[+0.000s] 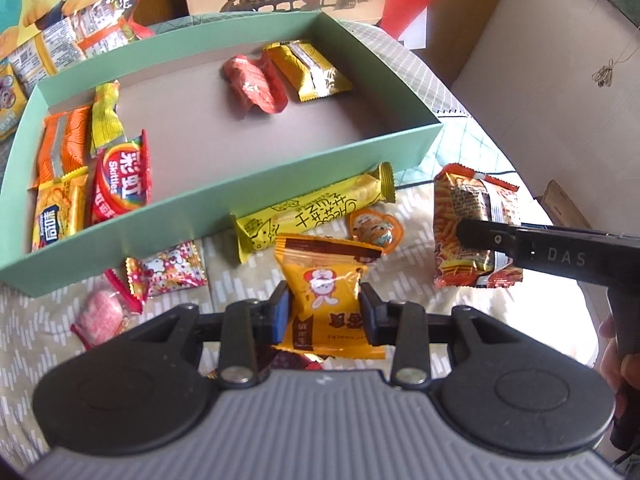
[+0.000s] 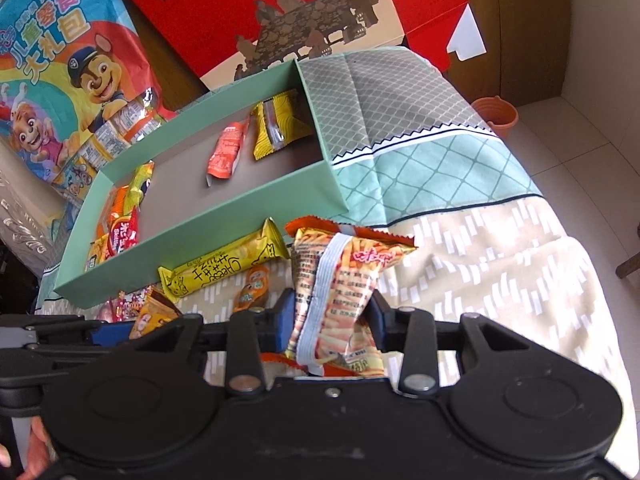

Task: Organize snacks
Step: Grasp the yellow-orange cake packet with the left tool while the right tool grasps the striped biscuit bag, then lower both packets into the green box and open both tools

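Observation:
My left gripper (image 1: 324, 304) is shut on a yellow-orange rabbit packet (image 1: 322, 276), which is pinched upright between the pads just above the patterned cloth. My right gripper (image 2: 332, 320) is shut on an orange stick-snack bag (image 2: 344, 276); in the left wrist view the same bag (image 1: 464, 208) hangs at the right. The mint-green box (image 1: 240, 184) lies beyond both grippers. It holds Skittles (image 1: 120, 184) and orange packets at its left end, and a red wrapper (image 1: 252, 84) and a yellow packet (image 1: 308, 68) at its far end. A yellow cheese bar (image 1: 316, 212) lies against the box's front wall.
Loose on the cloth are a small orange jelly cup (image 1: 374, 228), a red-and-white cartoon packet (image 1: 168, 272) and a pink candy (image 1: 102, 312). A red gift box (image 2: 320, 8) and a cartoon-dog bag (image 2: 72, 64) stand behind the box. The table's edge drops off at the right, above a terracotta pot (image 2: 496, 114).

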{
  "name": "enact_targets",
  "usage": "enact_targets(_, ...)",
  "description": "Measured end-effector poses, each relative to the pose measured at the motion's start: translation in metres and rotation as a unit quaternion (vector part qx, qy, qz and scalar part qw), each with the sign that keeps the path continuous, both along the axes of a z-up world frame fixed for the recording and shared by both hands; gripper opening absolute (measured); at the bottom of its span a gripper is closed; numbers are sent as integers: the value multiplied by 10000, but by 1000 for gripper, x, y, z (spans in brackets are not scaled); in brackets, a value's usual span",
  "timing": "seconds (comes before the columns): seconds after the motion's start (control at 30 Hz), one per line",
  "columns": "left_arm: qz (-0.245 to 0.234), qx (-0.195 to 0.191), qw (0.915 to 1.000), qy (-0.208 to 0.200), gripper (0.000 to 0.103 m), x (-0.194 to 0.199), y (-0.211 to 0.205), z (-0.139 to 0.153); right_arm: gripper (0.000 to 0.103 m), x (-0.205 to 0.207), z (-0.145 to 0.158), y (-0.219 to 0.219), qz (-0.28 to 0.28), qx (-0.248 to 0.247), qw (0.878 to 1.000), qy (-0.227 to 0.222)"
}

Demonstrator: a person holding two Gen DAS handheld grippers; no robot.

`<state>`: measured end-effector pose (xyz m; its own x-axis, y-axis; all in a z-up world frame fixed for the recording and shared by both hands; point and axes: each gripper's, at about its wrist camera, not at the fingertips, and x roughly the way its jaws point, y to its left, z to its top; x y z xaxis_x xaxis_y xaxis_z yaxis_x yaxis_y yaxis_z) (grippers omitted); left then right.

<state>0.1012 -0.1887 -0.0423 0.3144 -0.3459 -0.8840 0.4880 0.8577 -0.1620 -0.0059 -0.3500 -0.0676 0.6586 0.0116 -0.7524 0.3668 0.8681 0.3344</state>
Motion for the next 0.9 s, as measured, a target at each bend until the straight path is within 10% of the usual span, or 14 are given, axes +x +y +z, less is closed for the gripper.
enact_targets(0.47, 594, -253, 9961, -598, 35, 59, 4, 50, 37, 61, 59, -11, 579, -164, 9971, -462)
enact_targets(0.9, 831, -301, 9953, -392, 35, 111, -18, 21, 37, 147, 48, -8, 1240, -419, 9914, 3)
